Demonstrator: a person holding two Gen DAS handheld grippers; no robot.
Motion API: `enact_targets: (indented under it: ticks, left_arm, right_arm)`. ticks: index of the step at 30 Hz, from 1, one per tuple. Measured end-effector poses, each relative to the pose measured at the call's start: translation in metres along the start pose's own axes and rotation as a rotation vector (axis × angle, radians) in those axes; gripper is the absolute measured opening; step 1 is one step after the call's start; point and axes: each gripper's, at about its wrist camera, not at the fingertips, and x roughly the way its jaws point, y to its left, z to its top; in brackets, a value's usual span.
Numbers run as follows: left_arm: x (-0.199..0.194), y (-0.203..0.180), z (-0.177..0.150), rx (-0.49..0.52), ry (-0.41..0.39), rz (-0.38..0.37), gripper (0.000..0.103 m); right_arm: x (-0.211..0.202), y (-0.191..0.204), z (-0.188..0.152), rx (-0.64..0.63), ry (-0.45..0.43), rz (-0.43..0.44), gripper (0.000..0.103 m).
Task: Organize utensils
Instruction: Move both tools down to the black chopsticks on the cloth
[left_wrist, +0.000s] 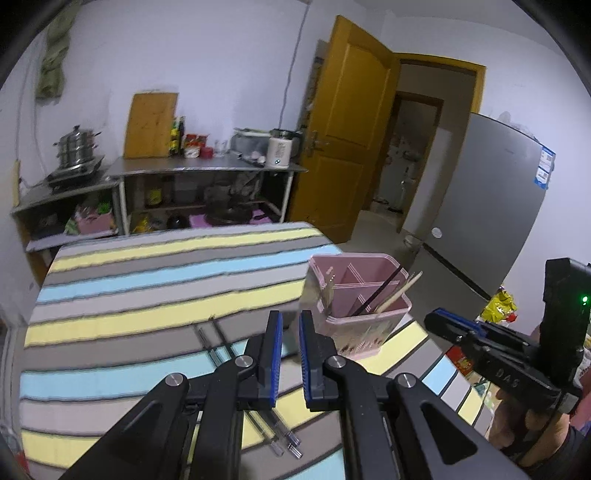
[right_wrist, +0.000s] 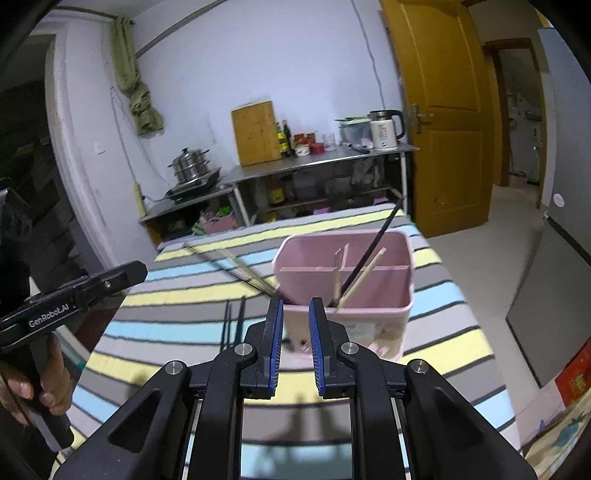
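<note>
Right now a pink caddy (right_wrist: 343, 280) stands upright on the striped bench (left_wrist: 147, 280), near its right edge in the left wrist view. Partitions split the caddy into compartments; a black chopstick (right_wrist: 373, 251) and a pale wooden chopstick (right_wrist: 364, 275) lean together in the near right one, their tops tilted toward the right rim. A further pale stick (right_wrist: 337, 273) stands almost upright just beside them (which compartment it sits in I cannot tell).

More chopsticks lie loose on the cloth. A metal pair with clear ends (left_wrist: 280, 435) lies under the left claw (left_wrist: 290, 325), running back and left across the stripes. From the right wrist view, long thin metal sticks (right_wrist: 236, 269) lie to the left of the caddy, and a dark pair (right_wrist: 232, 325) lies nearer, just left of the right claw (right_wrist: 295, 310).

The left claw's blue pads (left_wrist: 277, 354) stand only a narrow slit apart with nothing between them, and it hangs just left of the caddy. The right claw's jaws stand a little wider, also empty, directly in front of the caddy's near wall. A hand (right_wrist: 22, 391) grips the left tool's handle at the edge of the right wrist view.

Behind the bench stand a steel shelf (right_wrist: 317, 162) with a kettle (right_wrist: 384, 129), a cutting board (right_wrist: 256, 133) and a steamer pot (right_wrist: 188, 164).
</note>
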Motion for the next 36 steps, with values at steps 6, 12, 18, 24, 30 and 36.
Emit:
enact_targets:
  ticks: [6, 12, 18, 24, 30, 36]
  left_arm:
    - [-0.003, 0.025, -0.036, -0.059, 0.060, 0.035, 0.008]
    - [0.000, 0.039, -0.063, -0.103, 0.108, 0.057, 0.008]
    - [0.013, 0.047, -0.079, -0.136, 0.153, 0.075, 0.014]
    - [0.036, 0.060, -0.088, -0.184, 0.191, 0.078, 0.019]
    - [0.066, 0.069, -0.091, -0.223, 0.228, 0.086, 0.019]
    - [0.100, 0.074, -0.087, -0.243, 0.251, 0.091, 0.019]
  right_arm:
    - [0.001, 0.017, -0.022, -0.028, 0.044, 0.041, 0.015]
    - [0.008, 0.033, -0.040, -0.063, 0.090, 0.077, 0.015]
    - [0.017, 0.040, -0.052, -0.071, 0.127, 0.094, 0.015]
    - [0.032, 0.039, -0.060, -0.076, 0.165, 0.100, 0.015]
    - [0.041, 0.039, -0.067, -0.073, 0.192, 0.097, 0.015]
    - [0.051, 0.036, -0.070, -0.068, 0.214, 0.093, 0.015]
